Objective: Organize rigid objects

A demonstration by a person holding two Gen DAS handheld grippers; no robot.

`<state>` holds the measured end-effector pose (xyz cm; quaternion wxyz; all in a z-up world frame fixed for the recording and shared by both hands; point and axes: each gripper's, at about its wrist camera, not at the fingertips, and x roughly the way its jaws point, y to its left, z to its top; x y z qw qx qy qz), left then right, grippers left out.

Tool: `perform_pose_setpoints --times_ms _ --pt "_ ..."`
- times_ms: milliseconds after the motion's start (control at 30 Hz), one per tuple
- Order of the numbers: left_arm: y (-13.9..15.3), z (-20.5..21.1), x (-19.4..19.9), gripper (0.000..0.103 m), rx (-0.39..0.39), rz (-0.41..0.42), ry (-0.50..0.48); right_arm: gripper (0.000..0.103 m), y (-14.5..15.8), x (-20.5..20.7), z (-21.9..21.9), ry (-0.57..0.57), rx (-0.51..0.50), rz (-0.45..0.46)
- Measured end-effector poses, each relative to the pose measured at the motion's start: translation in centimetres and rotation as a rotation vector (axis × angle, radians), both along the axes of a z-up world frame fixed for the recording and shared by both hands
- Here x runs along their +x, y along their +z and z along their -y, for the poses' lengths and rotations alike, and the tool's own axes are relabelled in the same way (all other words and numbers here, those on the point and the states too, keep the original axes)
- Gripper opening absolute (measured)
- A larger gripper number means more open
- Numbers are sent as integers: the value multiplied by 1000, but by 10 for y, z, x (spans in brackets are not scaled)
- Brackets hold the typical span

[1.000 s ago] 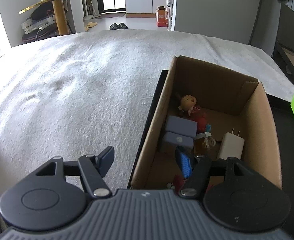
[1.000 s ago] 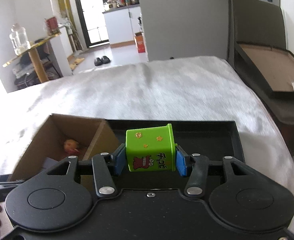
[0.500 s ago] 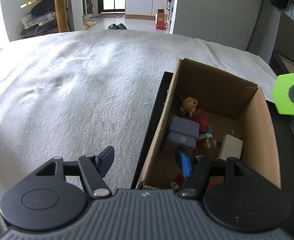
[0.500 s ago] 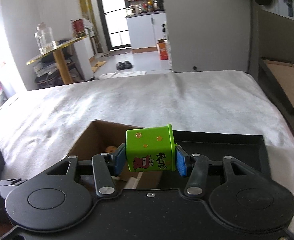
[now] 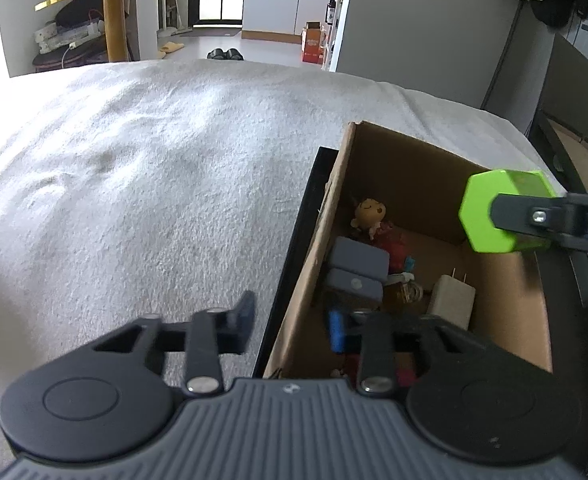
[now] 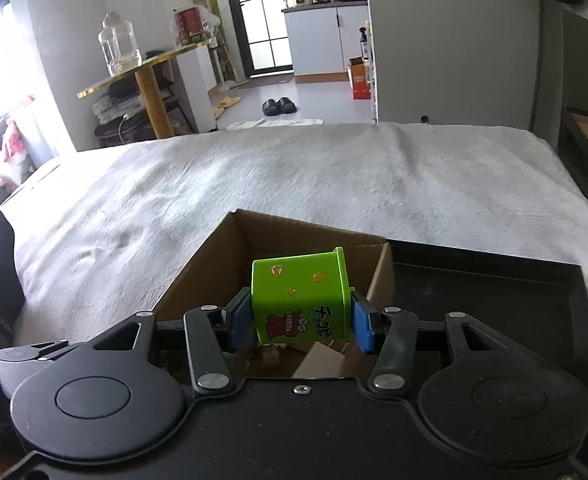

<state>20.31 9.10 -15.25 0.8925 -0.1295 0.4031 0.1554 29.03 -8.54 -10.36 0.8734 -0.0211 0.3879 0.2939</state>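
My right gripper (image 6: 301, 318) pinches the green box (image 6: 299, 298), blue pads flat on its two side faces. It's hard glossy plastic, faceted, with a flanged rim, gold stars and a red cartoon print. Its long axis runs away from the camera toward the upper right of the right wrist view, rim end farthest. It hangs in frame centre over the open cardboard box (image 6: 210, 256), a matte brown corrugated box with straight walls, sitting in a black flat tray (image 6: 493, 280) on a nubby white blanket (image 6: 294, 168).

In the left wrist view the green box (image 5: 493, 212) shows its hexagonal end at centre right, above the carton's far corner. My left gripper (image 5: 292, 322) has just been closing, straddling the carton's near-left wall (image 5: 305, 276); I can't tell whether the pads touch it. Inside: doll figure (image 5: 367, 212), two grey-blue rounded blocks (image 5: 357, 268), white plug adapter (image 5: 451, 298).
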Motion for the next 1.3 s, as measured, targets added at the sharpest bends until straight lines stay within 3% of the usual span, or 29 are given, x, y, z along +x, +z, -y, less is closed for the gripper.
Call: perform_pose_setpoints --times_ms 133,367,900,1200,1300 --pt "1 -2 -1 15 -24 7 -11 50 -6 4 -11 1 -24 -6" --pt "2 0 -1 13 -25 14 -22 52 -13 3 -18 -33 -115 31" --pt "17 5 5 14 5 -18 -31 54 15 -11 40 -113 -8 -20" --pt "40 19 3 18 53 -18 -67 61 25 -19 71 -179 27 -28" --pt "48 22 -1 21 38 -9 -97 70 28 -24 78 -198 37 -26"
